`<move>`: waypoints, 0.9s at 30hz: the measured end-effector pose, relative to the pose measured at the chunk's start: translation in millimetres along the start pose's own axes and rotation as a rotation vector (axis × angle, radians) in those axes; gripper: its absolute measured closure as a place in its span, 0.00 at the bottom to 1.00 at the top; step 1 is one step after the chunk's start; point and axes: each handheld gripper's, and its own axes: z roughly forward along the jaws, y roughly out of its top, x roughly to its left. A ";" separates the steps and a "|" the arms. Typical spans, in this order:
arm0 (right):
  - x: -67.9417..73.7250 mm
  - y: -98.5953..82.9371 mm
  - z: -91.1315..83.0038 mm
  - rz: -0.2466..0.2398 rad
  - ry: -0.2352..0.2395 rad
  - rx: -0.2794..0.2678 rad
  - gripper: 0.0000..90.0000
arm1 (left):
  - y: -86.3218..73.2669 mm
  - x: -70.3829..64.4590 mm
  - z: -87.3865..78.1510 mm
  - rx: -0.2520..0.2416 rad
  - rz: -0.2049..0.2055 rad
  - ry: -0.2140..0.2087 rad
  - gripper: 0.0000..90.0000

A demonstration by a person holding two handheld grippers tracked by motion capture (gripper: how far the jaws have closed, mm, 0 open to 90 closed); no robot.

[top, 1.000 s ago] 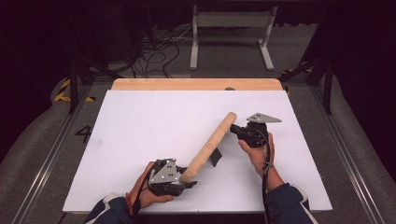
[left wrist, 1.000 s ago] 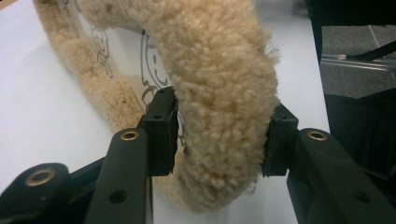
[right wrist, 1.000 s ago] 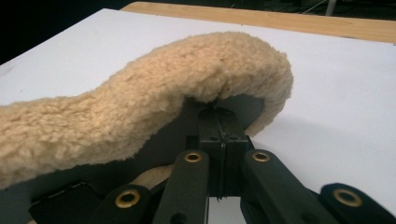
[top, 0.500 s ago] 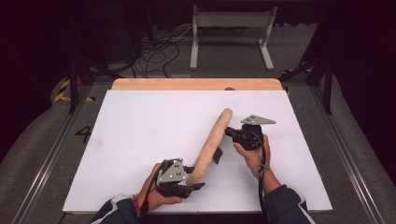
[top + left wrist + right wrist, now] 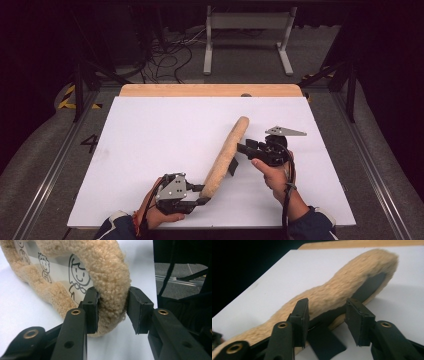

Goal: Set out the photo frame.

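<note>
A tan fleece-rimmed picture frame stands on its edge on the white tabletop, running from near left to far right. My left gripper is shut on the frame's near end; in the left gripper view its pads squeeze the fleece rim beside cartoon drawings. My right gripper is open at the frame's black back. In the right gripper view its jaws straddle the back panel, above a black stand flap.
The white tabletop ends at a wooden strip at the far side. Beyond it stand a metal rack and loose cables on the dark floor. Rails run along both table sides.
Both hands have drawn nearer, and the frame shifted with the left gripper toward the front. The right gripper stays open and has come closer to the frame's back.
</note>
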 end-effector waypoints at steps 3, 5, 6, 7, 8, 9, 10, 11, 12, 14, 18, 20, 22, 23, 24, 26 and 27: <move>6.5 3.2 0.2 0.017 -0.012 0.019 0.53 | 1.0 0.1 1.9 0.001 -0.002 -0.005 0.71; 7.0 6.4 -1.4 0.044 0.006 0.014 0.52 | 2.5 -1.0 5.1 -0.001 0.005 -0.007 0.71; 8.8 7.8 -2.5 0.045 0.012 0.010 0.51 | 3.5 -1.7 6.5 0.003 0.007 -0.010 0.71; 8.8 7.8 -2.5 0.045 0.012 0.010 0.51 | 3.5 -1.7 6.5 0.003 0.007 -0.010 0.71; 11.6 8.6 -2.0 0.041 0.021 0.016 0.49 | 4.3 -2.1 8.5 0.001 0.011 -0.014 0.71; 14.2 8.8 0.3 0.034 0.030 0.033 0.48 | 4.7 -2.6 9.7 0.001 0.011 -0.017 0.71; 15.7 8.7 2.4 0.031 0.032 0.046 0.47 | 5.2 -2.8 10.9 0.002 0.014 -0.015 0.71; 17.3 8.2 5.4 0.027 0.034 0.067 0.46 | 5.9 -3.2 13.0 0.001 0.011 -0.023 0.71; 19.5 7.6 10.3 0.020 0.033 0.091 0.44 | 6.4 -3.4 14.1 0.002 0.014 -0.021 0.71; 21.7 7.7 15.5 0.017 0.019 0.107 0.41 | 7.2 -4.1 16.9 0.003 0.008 -0.019 0.71; 23.1 9.8 20.4 0.027 0.002 0.126 0.37 | 8.4 -3.9 22.8 -0.007 -0.002 -0.031 0.70; 24.8 12.3 28.0 0.025 -0.021 0.157 0.33 | 9.9 -4.8 26.9 -0.011 -0.006 -0.031 0.67; 24.2 13.0 31.4 0.030 -0.020 0.173 0.33 | 11.8 -6.2 31.4 -0.015 -0.001 -0.027 0.66; 22.9 13.7 34.4 0.042 -0.022 0.185 0.33 | 12.8 -7.2 33.2 -0.015 -0.004 -0.030 0.65; 21.5 14.2 37.4 0.058 -0.027 0.188 0.34 | 14.3 -8.1 36.1 -0.017 -0.001 -0.034 0.65; 20.3 15.8 44.0 0.066 -0.039 0.217 0.34 | 16.2 -9.6 39.5 -0.017 0.004 -0.037 0.64; 20.0 16.6 47.6 0.069 -0.043 0.234 0.35 | 16.9 -10.5 41.1 -0.018 0.007 -0.036 0.64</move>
